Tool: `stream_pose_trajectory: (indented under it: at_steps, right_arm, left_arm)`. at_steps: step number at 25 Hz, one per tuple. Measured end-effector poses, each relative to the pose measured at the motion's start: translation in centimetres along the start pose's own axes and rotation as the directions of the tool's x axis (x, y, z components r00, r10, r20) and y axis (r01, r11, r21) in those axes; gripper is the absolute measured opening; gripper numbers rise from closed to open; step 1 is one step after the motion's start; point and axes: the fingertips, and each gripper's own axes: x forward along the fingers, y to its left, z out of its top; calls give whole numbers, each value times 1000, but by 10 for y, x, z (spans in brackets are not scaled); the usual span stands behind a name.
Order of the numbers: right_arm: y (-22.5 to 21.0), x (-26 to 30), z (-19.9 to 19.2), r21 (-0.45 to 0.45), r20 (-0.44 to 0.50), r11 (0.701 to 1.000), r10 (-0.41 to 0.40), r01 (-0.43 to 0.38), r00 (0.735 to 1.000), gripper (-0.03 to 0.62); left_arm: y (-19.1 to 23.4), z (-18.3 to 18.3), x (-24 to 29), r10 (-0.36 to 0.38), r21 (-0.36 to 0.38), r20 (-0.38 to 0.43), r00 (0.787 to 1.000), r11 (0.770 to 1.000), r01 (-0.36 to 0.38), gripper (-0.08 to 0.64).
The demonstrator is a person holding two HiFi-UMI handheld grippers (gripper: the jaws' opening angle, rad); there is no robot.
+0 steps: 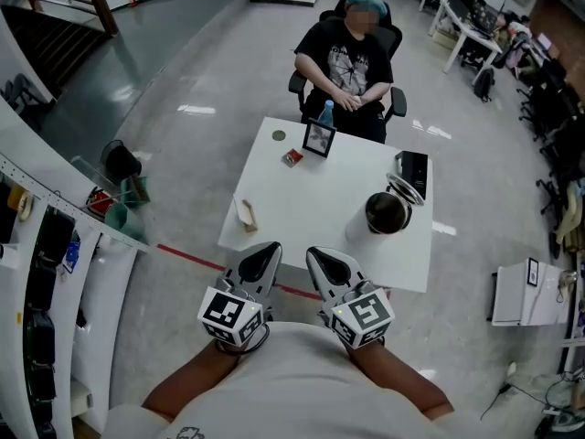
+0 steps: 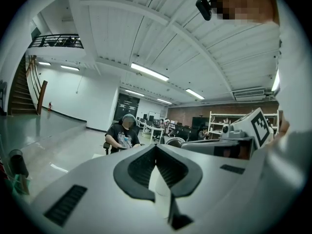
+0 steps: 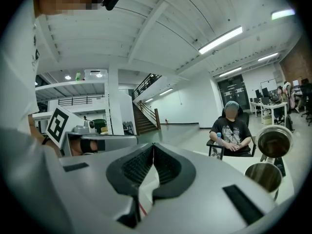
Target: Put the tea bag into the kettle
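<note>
nothing is done yet: what looks like the tea bag (image 1: pixel 245 213) lies near the left edge of the bench (image 1: pixel 311 199), well apart from the kettle (image 1: pixel 388 213), which stands open on the right side. your left tongs (image 1: pixel 267 250) and right tongs (image 1: pixel 315 254) are both pressed together, empty, short of the bench. reaching, pinching, carrying and dropping all remain. a frame (image 1: pixel 318 138), a red packet (image 1: pixel 292 157), a bottle (image 1: pixel 326 111) and a seated person (image 1: pixel 352 62) are at the far side, off your path.

The table (image 1: pixel 306 199) lies open between the tea bag (image 1: pixel 245 213) and the kettle (image 1: pixel 368 216).
</note>
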Motion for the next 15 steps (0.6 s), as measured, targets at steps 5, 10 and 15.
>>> stream_pose_trajectory:
  at_steps: [5,10,15]
  right_arm:
    - [-16,43,14,17,12,999,-49,48,999,12]
    - [-25,86,18,36,4,995,-97,97,995,12]
    - [-33,133,26,57,0,986,-154,154,988,12]
  left_arm:
    - [41,12,22,-42,1,-15,999,999,42,9]
    - [84,21,43,-99,-20,-25,995,995,99,9]
    - [133,33,56,-149,-29,-37,988,989,148,9]
